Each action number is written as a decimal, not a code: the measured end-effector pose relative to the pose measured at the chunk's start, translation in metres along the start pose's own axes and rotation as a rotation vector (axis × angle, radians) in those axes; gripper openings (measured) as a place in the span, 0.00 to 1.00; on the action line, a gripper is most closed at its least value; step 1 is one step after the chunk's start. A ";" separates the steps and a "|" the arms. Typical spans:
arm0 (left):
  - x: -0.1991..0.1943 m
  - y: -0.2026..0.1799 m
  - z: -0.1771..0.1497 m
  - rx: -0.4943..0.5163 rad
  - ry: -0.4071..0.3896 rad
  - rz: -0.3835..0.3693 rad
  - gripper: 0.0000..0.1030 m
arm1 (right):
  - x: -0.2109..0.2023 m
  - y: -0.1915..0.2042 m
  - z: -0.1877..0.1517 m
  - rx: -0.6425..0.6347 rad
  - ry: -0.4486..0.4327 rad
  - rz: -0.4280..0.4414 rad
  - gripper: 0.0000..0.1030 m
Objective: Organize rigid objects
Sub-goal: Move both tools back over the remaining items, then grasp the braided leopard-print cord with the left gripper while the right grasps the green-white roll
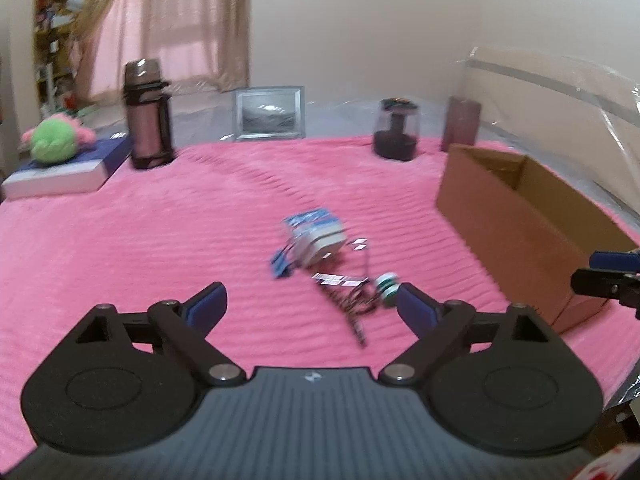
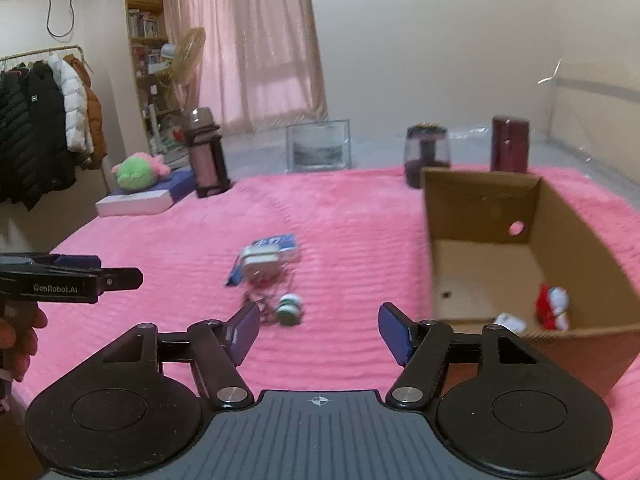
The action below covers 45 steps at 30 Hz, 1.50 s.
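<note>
At the bottom of each wrist view, the left hand-held gripper (image 1: 312, 306) stands wide open and empty, and the right hand-held gripper (image 2: 318, 334) partly open, also empty. Just beyond lie a green spool (image 1: 387, 289) and tangled cable (image 1: 352, 304), then a small pack (image 1: 316, 236) mid-frame on the pink bed (image 1: 140, 248). At right sits the box (image 2: 480, 208), already holding toys. Approach low, straddle one item only, and avoid snagging the cable.

Pale, bare walls (image 2: 420, 40) enclose the room, and pinkish curtains (image 2: 256, 52) glow with daylight from the window behind them. A wooden bookshelf (image 2: 146, 40) stands beside the curtains with a fan (image 2: 186, 54) in front of it. Dark, white and brown jackets hang on a clothes rack (image 2: 44, 54) along the left wall.
</note>
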<state>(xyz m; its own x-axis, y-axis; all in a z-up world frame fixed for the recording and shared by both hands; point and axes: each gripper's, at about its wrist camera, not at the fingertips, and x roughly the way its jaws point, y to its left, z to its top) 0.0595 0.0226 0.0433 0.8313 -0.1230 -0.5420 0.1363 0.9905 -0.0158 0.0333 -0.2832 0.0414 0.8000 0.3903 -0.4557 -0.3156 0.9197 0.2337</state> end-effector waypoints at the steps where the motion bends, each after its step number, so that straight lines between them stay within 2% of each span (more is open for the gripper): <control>1: 0.000 0.005 -0.003 -0.010 0.005 0.008 0.88 | 0.002 0.003 -0.002 -0.002 0.005 0.003 0.62; 7: 0.002 0.024 -0.016 -0.046 0.022 0.038 0.93 | 0.017 0.018 -0.011 -0.026 0.037 0.011 0.63; 12: 0.005 0.027 -0.019 -0.050 0.027 0.034 0.98 | 0.026 0.022 -0.017 -0.037 0.051 0.000 0.63; 32: 0.056 0.015 -0.024 -0.032 0.089 -0.012 0.98 | 0.076 0.021 -0.027 -0.067 0.112 0.003 0.63; 41: 0.088 0.004 -0.021 -0.008 0.097 -0.020 0.98 | 0.107 0.014 -0.031 -0.072 0.137 -0.001 0.63; 45: 0.107 0.000 -0.021 -0.028 0.118 -0.042 0.98 | 0.121 0.010 -0.034 -0.079 0.147 -0.005 0.63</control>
<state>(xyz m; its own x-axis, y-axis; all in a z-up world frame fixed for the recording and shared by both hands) 0.1377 0.0102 -0.0323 0.7556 -0.1579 -0.6357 0.1533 0.9862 -0.0628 0.1096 -0.2252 -0.0408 0.7205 0.3825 -0.5785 -0.3554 0.9199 0.1656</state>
